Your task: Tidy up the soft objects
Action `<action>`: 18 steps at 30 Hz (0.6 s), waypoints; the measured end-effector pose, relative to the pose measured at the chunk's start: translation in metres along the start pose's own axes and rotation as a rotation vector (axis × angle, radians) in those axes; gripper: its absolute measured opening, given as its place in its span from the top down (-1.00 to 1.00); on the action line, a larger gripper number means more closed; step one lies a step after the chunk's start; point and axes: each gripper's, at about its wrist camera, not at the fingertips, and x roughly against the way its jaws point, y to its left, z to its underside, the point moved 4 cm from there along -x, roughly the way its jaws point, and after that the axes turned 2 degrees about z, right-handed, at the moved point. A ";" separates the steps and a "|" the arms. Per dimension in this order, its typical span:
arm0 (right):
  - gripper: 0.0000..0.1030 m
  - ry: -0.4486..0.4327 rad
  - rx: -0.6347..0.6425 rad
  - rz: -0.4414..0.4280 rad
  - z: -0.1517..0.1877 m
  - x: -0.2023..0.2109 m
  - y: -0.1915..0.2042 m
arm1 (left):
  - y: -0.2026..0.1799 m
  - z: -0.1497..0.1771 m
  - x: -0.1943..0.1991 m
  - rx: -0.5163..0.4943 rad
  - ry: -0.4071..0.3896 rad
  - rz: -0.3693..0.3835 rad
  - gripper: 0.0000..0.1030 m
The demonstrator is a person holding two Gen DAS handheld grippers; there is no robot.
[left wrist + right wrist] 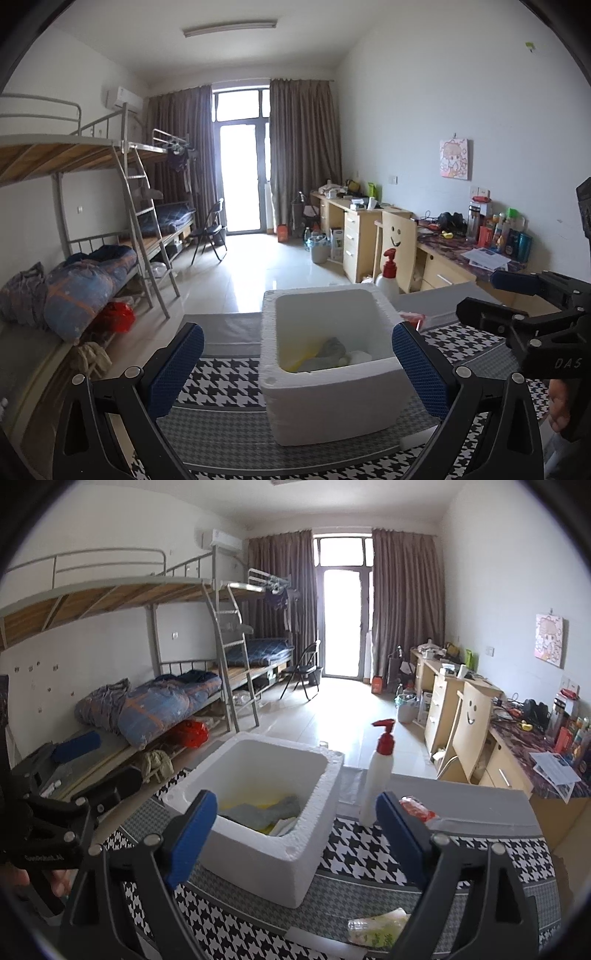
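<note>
A white foam box stands on the houndstooth cloth and holds soft grey, yellow and white things. It also shows in the right wrist view, with the soft things inside. My left gripper is open and empty, its blue pads either side of the box front. My right gripper is open and empty just before the box's right corner. A clear packet with green print lies on the cloth near the right gripper. A red packet lies behind the right finger.
A white pump bottle with a red top stands right of the box. The table with the houndstooth cloth ends just behind it. Bunk beds line the left wall. Desks and a chair line the right wall.
</note>
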 end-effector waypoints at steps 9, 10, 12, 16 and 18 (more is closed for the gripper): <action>-0.76 -0.040 -0.025 0.041 0.009 0.028 -0.020 | -0.025 0.004 0.008 -0.031 -0.014 0.048 -0.98; -0.76 -0.039 -0.030 0.047 0.011 0.029 -0.023 | -0.027 0.005 0.010 -0.035 -0.016 0.053 -0.98; -0.76 -0.040 -0.033 0.057 0.013 0.031 -0.025 | -0.029 0.004 0.012 -0.038 -0.021 0.064 -0.98; -0.76 -0.056 -0.054 0.065 0.017 0.037 -0.033 | -0.033 0.006 0.016 -0.030 -0.025 0.078 -0.98; -0.76 -0.061 -0.054 0.069 0.020 0.041 -0.035 | -0.036 0.008 0.016 -0.027 -0.023 0.087 -0.98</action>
